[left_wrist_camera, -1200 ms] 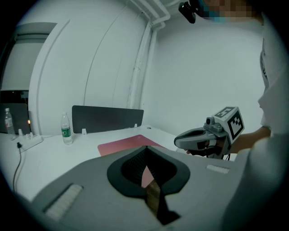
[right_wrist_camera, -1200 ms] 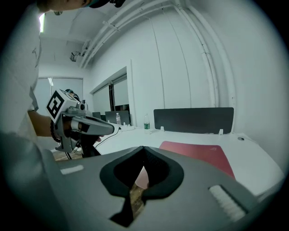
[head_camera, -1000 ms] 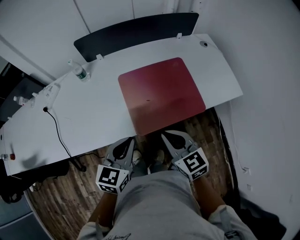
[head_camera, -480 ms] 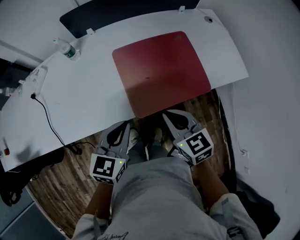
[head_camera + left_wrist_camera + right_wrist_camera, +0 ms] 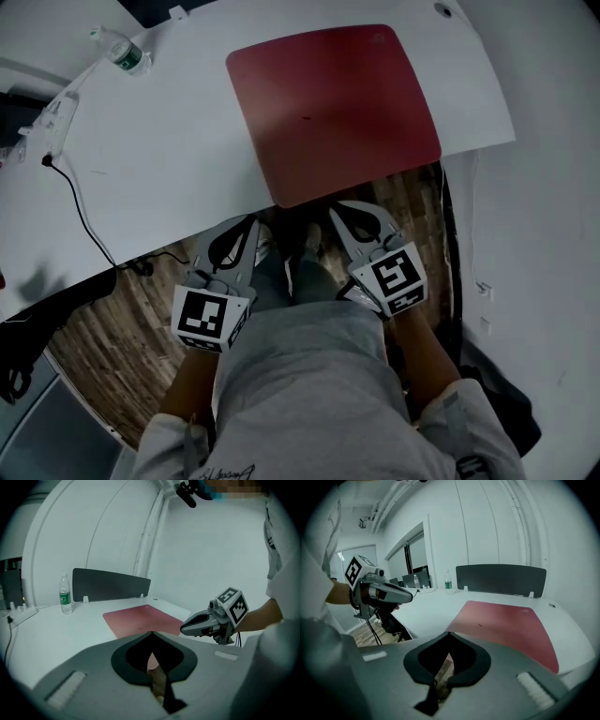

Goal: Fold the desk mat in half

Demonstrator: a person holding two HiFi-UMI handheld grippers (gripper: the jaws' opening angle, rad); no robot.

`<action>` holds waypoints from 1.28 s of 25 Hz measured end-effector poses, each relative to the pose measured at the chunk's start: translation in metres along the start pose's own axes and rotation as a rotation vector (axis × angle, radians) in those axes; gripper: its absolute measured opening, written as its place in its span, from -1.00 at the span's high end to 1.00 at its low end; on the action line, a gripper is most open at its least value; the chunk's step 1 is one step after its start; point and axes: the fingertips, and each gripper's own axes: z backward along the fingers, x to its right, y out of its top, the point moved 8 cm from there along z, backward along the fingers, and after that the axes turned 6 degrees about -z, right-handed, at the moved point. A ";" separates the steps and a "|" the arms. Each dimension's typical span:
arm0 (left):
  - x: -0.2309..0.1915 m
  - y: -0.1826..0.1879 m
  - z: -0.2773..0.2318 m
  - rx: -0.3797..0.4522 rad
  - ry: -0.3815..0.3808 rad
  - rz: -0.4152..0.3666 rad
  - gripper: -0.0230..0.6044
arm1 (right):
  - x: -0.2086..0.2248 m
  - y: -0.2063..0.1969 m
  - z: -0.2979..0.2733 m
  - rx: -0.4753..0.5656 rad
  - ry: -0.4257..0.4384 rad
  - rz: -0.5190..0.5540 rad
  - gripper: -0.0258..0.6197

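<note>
Worktop (image 5: 169,159): white and wide, spanning the head view from the far left to the right, with wooden floor (image 5: 103,347) on its near side.
Cable (image 5: 80,211): thin and black, at the left of the worktop, running from a plug toward the near edge.
Bottle (image 5: 122,52): clear plastic with a green label, standing upright at the far left of the worktop, well apart from the mat.
Panel (image 5: 110,584): dark and upright, set along the worktop's far edge behind the mat.
Left gripper (image 5: 249,225): held over the floor on the near side of the worktop. It points at the near edge just left of the mat's near left corner and does not touch the mat.
Left fingers (image 5: 89,667): together, tips meeting, nothing between them.
Desk mat (image 5: 333,108): dark red with rounded corners, lying flat and unfolded on the right part of the worktop. Its near edge runs along the worktop's near edge.
Right gripper (image 5: 342,208): held over the floor just short of the mat's near edge, pointing toward it, apart from the mat.
Right fingers (image 5: 511,667): together, clamped on nothing.
Marker cubes: one on each gripper, the left cube (image 5: 208,317) and the right cube (image 5: 396,278), at the end nearest the person.
Person: grey shirt (image 5: 300,394) at the near bottom, a forearm on each side leading to a gripper.
</note>
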 end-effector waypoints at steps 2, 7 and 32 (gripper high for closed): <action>-0.002 -0.005 -0.001 -0.007 -0.003 0.006 0.86 | -0.002 -0.004 -0.006 -0.016 0.001 0.027 0.90; -0.008 -0.018 -0.005 -0.032 -0.007 0.026 0.86 | -0.008 -0.012 -0.030 -0.046 0.022 0.079 0.90; -0.026 -0.072 0.003 -0.110 0.021 0.135 0.86 | -0.049 -0.063 -0.115 -0.298 0.001 0.531 0.51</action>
